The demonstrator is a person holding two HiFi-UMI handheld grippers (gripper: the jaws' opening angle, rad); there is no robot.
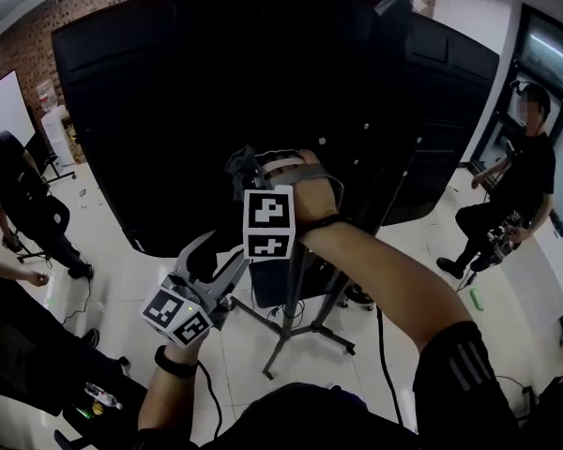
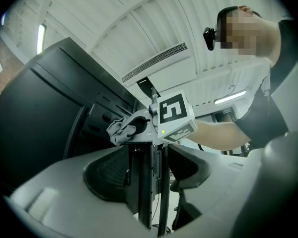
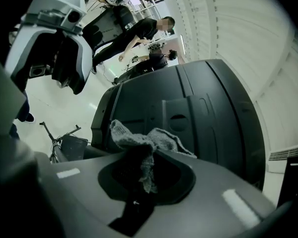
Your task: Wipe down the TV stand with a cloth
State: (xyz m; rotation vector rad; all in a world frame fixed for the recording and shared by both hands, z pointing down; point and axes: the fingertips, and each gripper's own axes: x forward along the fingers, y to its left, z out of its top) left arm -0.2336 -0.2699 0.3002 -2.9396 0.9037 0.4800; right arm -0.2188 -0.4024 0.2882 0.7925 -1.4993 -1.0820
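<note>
The grey cloth is bunched in my right gripper, which is shut on it and held against the back of the big black TV, where the stand's post meets it. In the right gripper view the cloth droops between the jaws in front of the TV's rear panel. The TV stand has a grey post and splayed legs on the white floor. My left gripper is lower and to the left, open and holding nothing. In its own view the post rises beyond the open left gripper, under the cloth.
A person sits at the right and another person is at the left. A dark table with a bottle is at the bottom left. A black cable trails over the floor by the stand's legs.
</note>
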